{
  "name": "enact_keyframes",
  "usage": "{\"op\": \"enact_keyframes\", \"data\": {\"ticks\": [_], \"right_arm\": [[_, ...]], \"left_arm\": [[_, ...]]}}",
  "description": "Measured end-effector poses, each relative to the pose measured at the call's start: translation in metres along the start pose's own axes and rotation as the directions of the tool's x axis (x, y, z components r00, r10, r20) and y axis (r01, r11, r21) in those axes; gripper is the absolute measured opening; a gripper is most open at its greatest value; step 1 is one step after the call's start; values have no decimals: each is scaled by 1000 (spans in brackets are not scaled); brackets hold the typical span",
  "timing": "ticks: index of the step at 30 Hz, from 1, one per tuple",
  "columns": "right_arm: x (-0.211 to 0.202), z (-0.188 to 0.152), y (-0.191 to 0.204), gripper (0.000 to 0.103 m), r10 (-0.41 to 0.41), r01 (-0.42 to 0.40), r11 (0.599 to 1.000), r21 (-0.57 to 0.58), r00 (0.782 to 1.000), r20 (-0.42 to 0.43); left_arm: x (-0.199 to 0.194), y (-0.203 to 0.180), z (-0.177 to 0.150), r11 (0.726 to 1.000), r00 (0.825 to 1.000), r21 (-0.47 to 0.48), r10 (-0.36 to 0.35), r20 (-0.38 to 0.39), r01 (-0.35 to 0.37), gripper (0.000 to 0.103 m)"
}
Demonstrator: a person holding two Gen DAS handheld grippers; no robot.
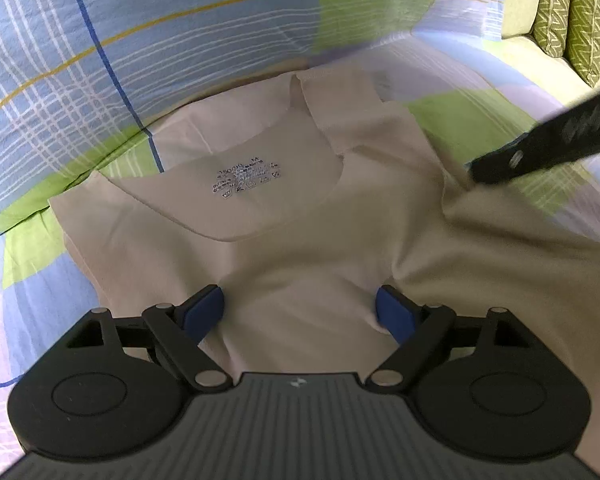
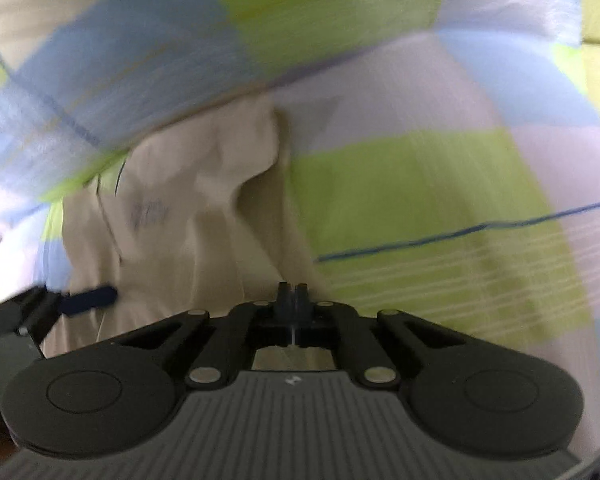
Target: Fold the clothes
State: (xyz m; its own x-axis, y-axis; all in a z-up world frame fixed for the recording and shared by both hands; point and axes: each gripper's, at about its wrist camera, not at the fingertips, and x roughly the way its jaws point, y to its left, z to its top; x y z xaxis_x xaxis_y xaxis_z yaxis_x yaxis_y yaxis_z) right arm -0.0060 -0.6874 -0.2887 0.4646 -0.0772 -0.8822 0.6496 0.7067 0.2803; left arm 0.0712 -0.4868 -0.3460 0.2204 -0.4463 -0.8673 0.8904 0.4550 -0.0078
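A cream sleeveless top [image 1: 292,216] lies on the checked bedsheet [image 1: 60,60], neckline away from me, with a printed size label [image 1: 246,180] inside the neck. My left gripper [image 1: 300,312] is open, its blue pads [image 1: 204,312] resting on the chest area with cloth between them. My right gripper [image 2: 292,292] is shut on the top's right edge [image 2: 204,216] and lifts it; it also shows in the left wrist view [image 1: 476,174] as a dark bar pinching the raised fold. The right wrist view is blurred. The left gripper's blue pad [image 2: 88,300] shows at its left.
The sheet [image 2: 420,200] has blue, green and lilac squares. A pale sofa with two green patterned cushions [image 1: 572,12] stands at the far right. A raised, pillow-like bulge under the sheet [image 1: 180,20] lies behind the top.
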Motion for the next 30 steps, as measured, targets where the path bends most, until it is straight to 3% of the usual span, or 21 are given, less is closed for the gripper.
{"op": "enact_keyframes", "data": {"ticks": [1, 3, 8, 9, 10, 11, 12, 15, 18, 22, 25, 30], "right_arm": [[-5, 4, -5, 0, 4, -4, 1000, 5, 1000, 1], [-8, 12, -12, 0, -63, 64, 997, -52, 998, 30], [-4, 28, -42, 1, -80, 80, 996, -48, 997, 1], [-3, 27, -43, 5, -76, 76, 996, -47, 997, -3], [-3, 27, -46, 18, -47, 46, 999, -22, 997, -55], [-5, 27, -47, 25, -53, 52, 999, -15, 997, -58], [-6, 27, -48, 26, -58, 57, 998, -7, 996, -61], [-12, 33, -42, 26, -18, 18, 999, -37, 1000, -11], [-1, 48, -32, 26, 129, -128, 991, -42, 992, 14], [28, 66, -33, 26, 328, -325, 937, 124, 945, 1], [45, 74, -34, 26, 355, -349, 917, 193, 935, 5], [63, 97, -19, 26, 319, -321, 947, 34, 947, 41]], "left_arm": [[0, 0, 0, 1000, 1000, -2, 1, -1, -1, 87], [0, -1, 2, 1000, 1000, -8, 1, -4, -1, 87], [1, 0, 1, 1000, 1000, -6, -6, -4, 6, 87], [1, 0, 3, 1000, 1000, -9, -9, -12, 9, 87], [0, 1, 5, 1000, 1000, -10, -11, -22, 11, 87], [0, 1, 7, 1000, 999, -12, -13, -30, 13, 87], [-3, 2, 11, 999, 999, -24, -29, -30, 28, 87], [-12, 6, 26, 996, 997, -61, -72, -5, 72, 87], [-16, 8, 39, 996, 997, -66, -66, 32, 68, 87], [-10, 16, 42, 997, 999, -71, -36, 28, 38, 87], [-8, 26, 43, 997, 999, -78, 1, 33, 2, 87], [-5, 54, 52, 991, 998, -129, 38, 56, -31, 87]]}}
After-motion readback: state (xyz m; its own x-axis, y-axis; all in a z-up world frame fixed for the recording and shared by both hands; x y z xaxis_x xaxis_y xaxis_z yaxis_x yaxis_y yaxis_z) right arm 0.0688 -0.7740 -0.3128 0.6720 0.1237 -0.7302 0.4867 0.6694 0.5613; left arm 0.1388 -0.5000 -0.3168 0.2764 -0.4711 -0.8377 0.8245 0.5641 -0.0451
